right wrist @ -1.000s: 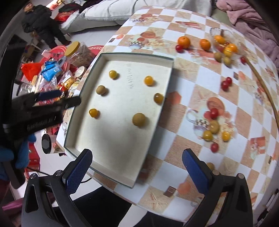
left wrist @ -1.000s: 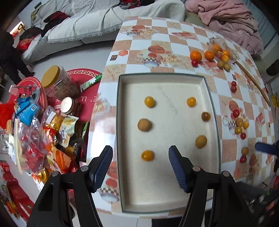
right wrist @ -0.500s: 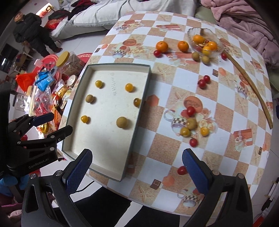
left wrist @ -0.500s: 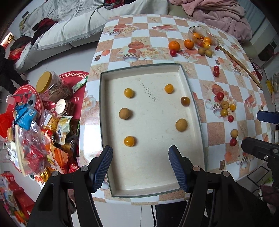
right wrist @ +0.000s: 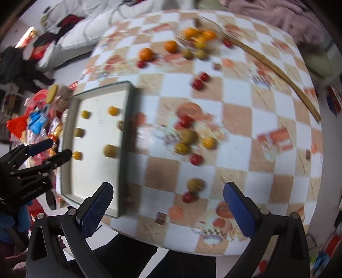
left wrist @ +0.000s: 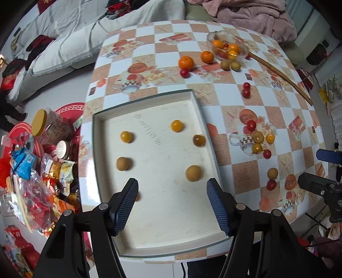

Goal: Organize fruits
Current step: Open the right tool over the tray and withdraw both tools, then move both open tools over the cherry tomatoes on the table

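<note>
A cream tray (left wrist: 149, 250) lies on the checkered table and holds several small yellow and tan fruits, such as a tan one (left wrist: 193, 173). My left gripper (left wrist: 171, 205) hovers open over the tray's near part, and its left finger partly hides one fruit. Loose fruit lies right of the tray: a mixed cluster (left wrist: 257, 139), red tomatoes (left wrist: 245, 89), two oranges (left wrist: 186, 62) and a glass bowl (left wrist: 243, 46) with fruit in it. My right gripper (right wrist: 168, 211) stands open above a tan fruit (right wrist: 195, 184) and a red tomato (right wrist: 188, 197). The right wrist view is blurred.
A long wooden stick (left wrist: 280, 74) lies across the table's far right. On the floor to the left are snack bags (left wrist: 32, 181) and jars (left wrist: 53, 128). A sofa and a pink blanket (left wrist: 245, 17) stand behind the table. The table's near edge runs just below both grippers.
Both grippers have moved rightward over the table and rolled, so the tray slides left in both views. The loose fruit cluster now sits nearer the right gripper. Jaws unchanged.
</note>
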A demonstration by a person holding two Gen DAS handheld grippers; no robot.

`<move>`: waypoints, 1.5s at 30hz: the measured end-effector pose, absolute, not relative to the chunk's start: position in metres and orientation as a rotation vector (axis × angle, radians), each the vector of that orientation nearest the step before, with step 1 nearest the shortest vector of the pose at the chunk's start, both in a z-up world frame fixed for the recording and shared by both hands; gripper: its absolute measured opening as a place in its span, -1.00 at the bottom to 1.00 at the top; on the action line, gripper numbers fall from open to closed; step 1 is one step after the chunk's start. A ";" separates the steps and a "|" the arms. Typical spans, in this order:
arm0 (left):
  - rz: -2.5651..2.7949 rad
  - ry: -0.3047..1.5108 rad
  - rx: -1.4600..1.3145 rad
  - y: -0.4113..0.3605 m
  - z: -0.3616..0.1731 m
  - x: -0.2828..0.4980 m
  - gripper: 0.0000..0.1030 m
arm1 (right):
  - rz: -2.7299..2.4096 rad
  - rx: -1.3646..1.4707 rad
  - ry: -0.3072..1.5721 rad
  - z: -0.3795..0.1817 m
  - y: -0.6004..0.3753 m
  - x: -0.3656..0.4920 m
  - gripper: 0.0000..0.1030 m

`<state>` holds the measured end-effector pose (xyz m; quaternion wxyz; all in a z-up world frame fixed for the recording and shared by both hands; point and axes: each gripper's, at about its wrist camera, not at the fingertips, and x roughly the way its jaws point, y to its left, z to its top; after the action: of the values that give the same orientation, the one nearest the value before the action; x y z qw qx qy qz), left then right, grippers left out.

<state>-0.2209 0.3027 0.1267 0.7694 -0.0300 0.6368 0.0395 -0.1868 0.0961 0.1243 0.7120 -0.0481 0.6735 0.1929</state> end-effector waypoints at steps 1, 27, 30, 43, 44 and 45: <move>0.072 1.384 -0.060 0.297 0.125 -0.217 0.32 | 0.406 -0.096 1.505 0.120 0.087 -0.187 1.00; -0.028 1.357 -0.020 0.200 0.050 -0.090 0.32 | 0.251 -0.096 1.479 0.040 0.014 -0.168 1.00; -0.039 1.337 -0.045 0.196 0.042 -0.077 0.32 | 0.270 -0.111 1.451 0.036 0.017 -0.160 1.00; -0.050 1.224 0.004 0.170 0.013 -0.049 0.32 | 0.355 -0.113 1.316 0.021 0.029 -0.147 0.97; -0.048 1.217 0.005 0.170 0.013 -0.048 0.32 | 0.359 -0.118 1.308 0.023 0.031 -0.146 0.96; -0.047 1.212 0.006 0.169 0.013 -0.047 0.32 | 0.363 -0.128 1.298 0.024 0.033 -0.146 0.96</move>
<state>-0.0473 0.1692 0.0130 0.8218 0.0028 0.5694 -0.0223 -0.1459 0.0334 0.0238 0.7797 -0.0592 0.6004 0.1679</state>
